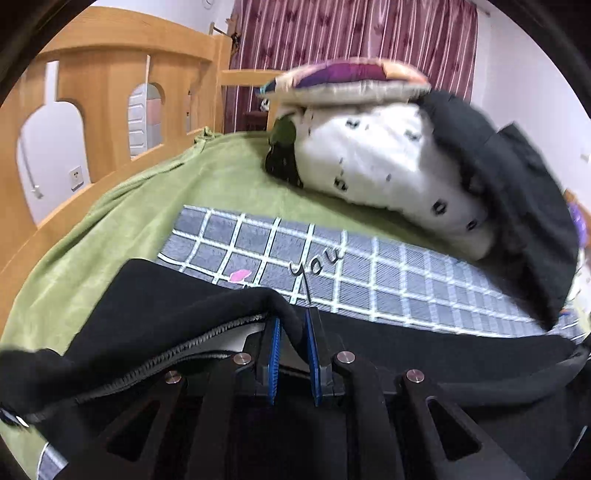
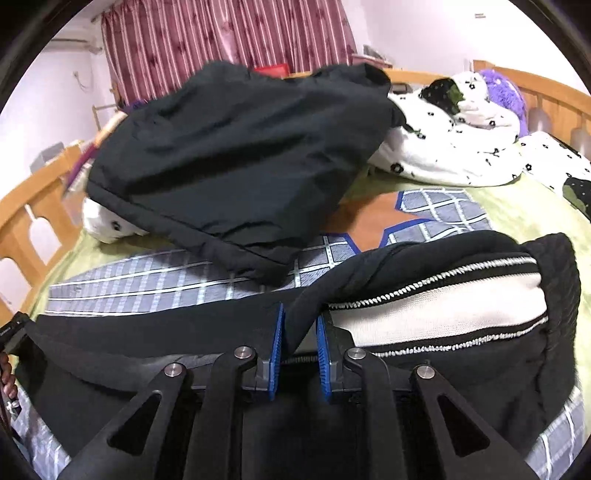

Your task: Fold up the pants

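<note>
The black pants (image 1: 147, 314) lie on the bed's checked blanket (image 1: 369, 280), soft, limp and light, each waistband edge clamped in the left tool (image 1: 293, 332) and right tool (image 2: 300, 332).

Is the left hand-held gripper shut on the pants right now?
Shut on them: the left hand-held gripper pinches a fold of the black pants.

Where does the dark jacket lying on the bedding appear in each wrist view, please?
Left wrist view: the dark jacket sits at the right edge, draped over the white floral quilt.
Right wrist view: it fills the upper centre-left, its hem on the grey checked blanket.
Shared landmark: the maroon striped curtain behind the bed.
</note>
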A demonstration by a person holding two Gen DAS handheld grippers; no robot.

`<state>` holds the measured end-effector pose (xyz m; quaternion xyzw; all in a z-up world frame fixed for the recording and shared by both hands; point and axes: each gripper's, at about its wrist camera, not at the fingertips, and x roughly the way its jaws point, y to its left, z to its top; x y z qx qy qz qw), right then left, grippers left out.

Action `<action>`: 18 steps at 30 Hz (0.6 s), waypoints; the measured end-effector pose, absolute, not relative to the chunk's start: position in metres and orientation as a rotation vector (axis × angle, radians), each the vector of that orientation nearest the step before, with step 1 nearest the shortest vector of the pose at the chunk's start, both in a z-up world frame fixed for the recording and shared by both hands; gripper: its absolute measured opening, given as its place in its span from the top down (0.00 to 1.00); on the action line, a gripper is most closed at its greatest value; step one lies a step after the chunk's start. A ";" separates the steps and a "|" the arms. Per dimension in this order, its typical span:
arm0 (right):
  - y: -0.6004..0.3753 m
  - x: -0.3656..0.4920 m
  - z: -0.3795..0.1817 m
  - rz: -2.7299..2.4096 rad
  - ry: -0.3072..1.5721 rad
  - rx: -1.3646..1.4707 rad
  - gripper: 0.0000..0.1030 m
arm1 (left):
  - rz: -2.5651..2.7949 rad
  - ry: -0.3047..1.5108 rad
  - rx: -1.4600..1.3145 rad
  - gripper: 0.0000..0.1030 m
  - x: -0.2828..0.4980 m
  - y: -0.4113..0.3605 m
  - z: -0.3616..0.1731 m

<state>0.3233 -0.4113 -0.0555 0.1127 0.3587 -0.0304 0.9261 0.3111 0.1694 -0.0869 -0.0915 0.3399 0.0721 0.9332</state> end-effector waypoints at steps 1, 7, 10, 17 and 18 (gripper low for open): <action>-0.413 0.329 -0.061 -0.067 0.730 0.226 0.67 | 0.155 0.703 -0.171 0.85 0.314 0.168 -0.093; -0.403 0.322 -0.066 -0.062 0.707 0.185 0.40 | 0.127 0.665 -0.134 0.27 0.289 0.154 -0.081; -0.398 0.300 -0.063 -0.052 0.726 0.181 0.40 | 0.098 0.708 -0.122 0.27 0.262 0.149 -0.074; -0.416 0.190 -0.066 -0.056 0.778 0.205 0.29 | 0.035 0.875 -0.269 0.27 0.154 0.173 -0.106; -0.421 0.178 -0.070 -0.064 0.786 0.218 0.27 | 0.013 0.889 -0.310 0.27 0.142 0.178 -0.111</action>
